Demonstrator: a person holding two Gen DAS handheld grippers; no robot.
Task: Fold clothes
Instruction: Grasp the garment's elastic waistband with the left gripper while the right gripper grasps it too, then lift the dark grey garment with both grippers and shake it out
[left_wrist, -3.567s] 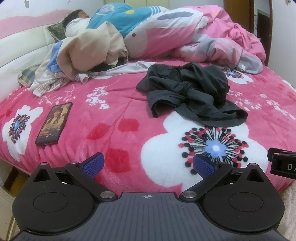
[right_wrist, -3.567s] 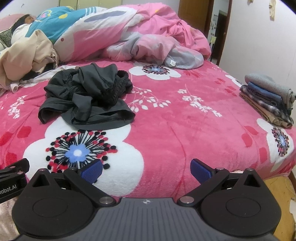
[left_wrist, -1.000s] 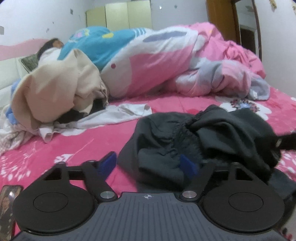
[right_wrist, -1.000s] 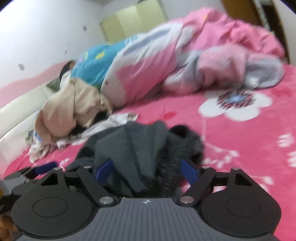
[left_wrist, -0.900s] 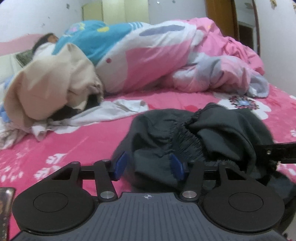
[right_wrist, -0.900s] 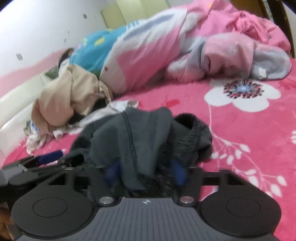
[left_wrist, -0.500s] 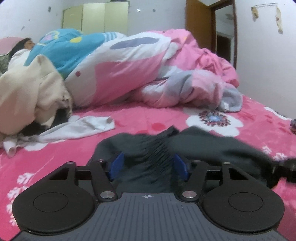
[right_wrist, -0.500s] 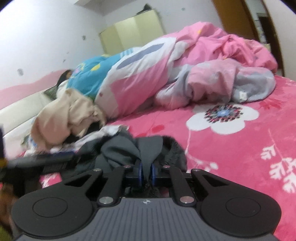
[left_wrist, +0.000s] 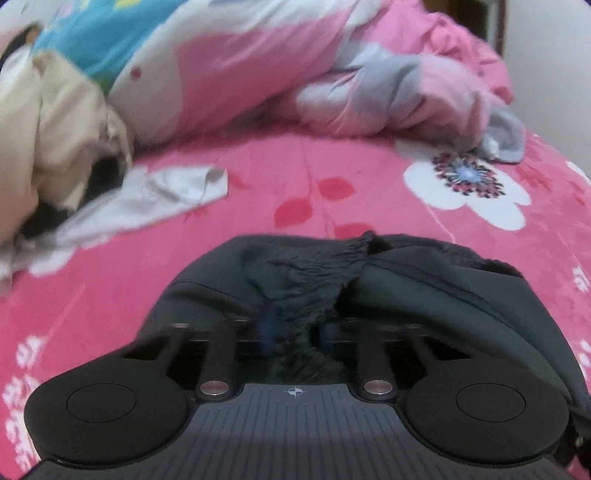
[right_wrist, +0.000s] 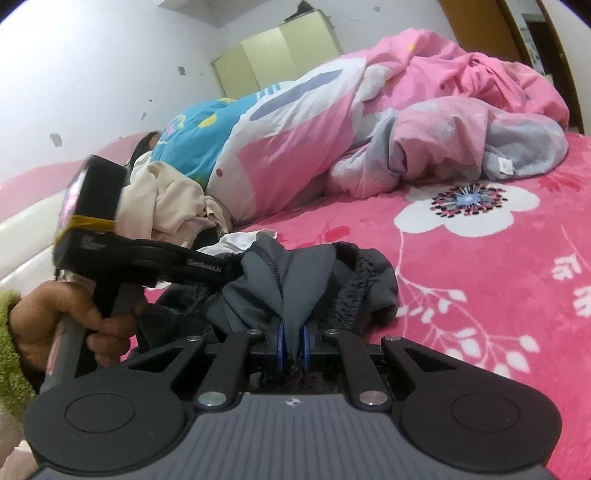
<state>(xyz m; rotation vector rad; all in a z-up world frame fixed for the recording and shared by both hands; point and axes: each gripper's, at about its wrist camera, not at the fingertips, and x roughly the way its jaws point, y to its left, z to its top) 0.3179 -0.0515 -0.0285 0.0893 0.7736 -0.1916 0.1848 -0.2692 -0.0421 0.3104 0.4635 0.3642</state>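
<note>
A dark grey garment with an elastic waistband (left_wrist: 424, 280) lies bunched on the pink flowered bed. My left gripper (left_wrist: 293, 332) has its blue pads closed on a fold of the waistband, blurred by motion. In the right wrist view my right gripper (right_wrist: 291, 345) is shut tight on another fold of the same garment (right_wrist: 295, 273). The left gripper's body and the hand holding it (right_wrist: 74, 317) show at the left of that view, its fingers reaching into the garment.
A person lies under a pink, white and blue quilt (left_wrist: 229, 74) across the far side of the bed. A beige and white pile of clothes (left_wrist: 55, 147) sits at the far left. The pink blanket (right_wrist: 498, 295) spreads open to the right.
My left gripper has closed on the waistband since half a second ago. Both grippers have moved with the garment, and the left view now tilts down toward the bed.
</note>
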